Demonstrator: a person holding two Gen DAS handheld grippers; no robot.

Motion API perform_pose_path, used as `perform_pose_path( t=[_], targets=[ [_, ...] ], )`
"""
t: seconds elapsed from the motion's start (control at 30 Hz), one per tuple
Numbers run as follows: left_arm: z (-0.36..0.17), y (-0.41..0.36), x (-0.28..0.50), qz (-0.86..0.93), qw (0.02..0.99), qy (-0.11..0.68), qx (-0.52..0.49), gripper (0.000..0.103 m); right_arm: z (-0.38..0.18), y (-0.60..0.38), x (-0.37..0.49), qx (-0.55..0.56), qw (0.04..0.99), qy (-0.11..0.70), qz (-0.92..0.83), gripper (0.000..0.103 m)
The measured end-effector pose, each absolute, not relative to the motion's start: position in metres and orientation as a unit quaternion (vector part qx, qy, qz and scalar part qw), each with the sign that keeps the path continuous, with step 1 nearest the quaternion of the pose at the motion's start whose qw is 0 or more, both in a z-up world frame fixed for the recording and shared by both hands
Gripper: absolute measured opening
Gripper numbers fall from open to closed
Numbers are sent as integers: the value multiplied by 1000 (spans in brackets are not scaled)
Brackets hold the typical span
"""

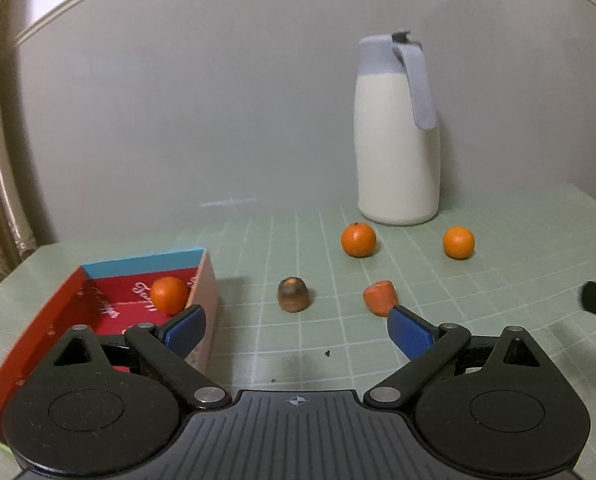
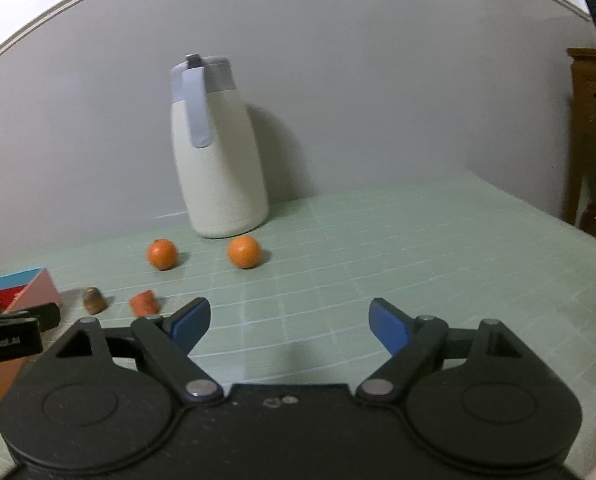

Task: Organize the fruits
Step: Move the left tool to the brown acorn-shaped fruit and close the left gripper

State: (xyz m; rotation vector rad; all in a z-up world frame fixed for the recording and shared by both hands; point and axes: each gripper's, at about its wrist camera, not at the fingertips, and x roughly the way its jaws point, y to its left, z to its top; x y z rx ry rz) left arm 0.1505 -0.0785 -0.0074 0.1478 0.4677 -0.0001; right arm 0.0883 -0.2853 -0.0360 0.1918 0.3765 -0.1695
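Note:
One orange (image 1: 169, 295) lies inside the red and blue box (image 1: 49, 316) at the left. Two more oranges (image 1: 358, 239) (image 1: 458, 242) sit on the green mat in front of the jug; they also show in the right wrist view (image 2: 161, 254) (image 2: 243, 251). A brown piece (image 1: 293, 294) and an orange-red piece (image 1: 380, 297) lie nearer. My left gripper (image 1: 295, 330) is open and empty, hovering just right of the box. My right gripper (image 2: 287, 326) is open and empty above bare mat, right of the fruits.
A tall white jug (image 1: 398, 136) with a grey-blue lid and handle stands at the back against the grey wall. The green grid mat (image 2: 418, 248) covers the table. Wooden furniture (image 2: 590, 132) stands off the right edge.

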Motion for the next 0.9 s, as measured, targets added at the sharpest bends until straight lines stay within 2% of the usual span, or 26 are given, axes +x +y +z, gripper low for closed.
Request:
perform_pose_path(
  t=[0.43, 0.5, 0.63, 0.7, 0.87, 0.9],
  targets=[
    [-26, -85, 214, 31, 962, 263, 70, 95, -49, -324, 83, 108, 962, 185, -167, 86],
    [-29, -85, 225, 31, 960, 271, 64, 85, -51, -330, 82, 109, 960, 182, -181, 86],
    [-35, -83, 244, 32, 955, 288, 54, 78, -53, -343, 79, 114, 954, 178, -211, 86],
    [-37, -82, 250, 30, 954, 295, 48, 69, -55, -347, 78, 119, 953, 180, -213, 86],
    [-44, -81, 260, 27, 950, 308, 45, 64, -57, -349, 78, 118, 953, 185, -210, 86],
    [-45, -81, 262, 26, 950, 309, 44, 57, -57, -349, 78, 119, 953, 185, -209, 86]
  ],
)
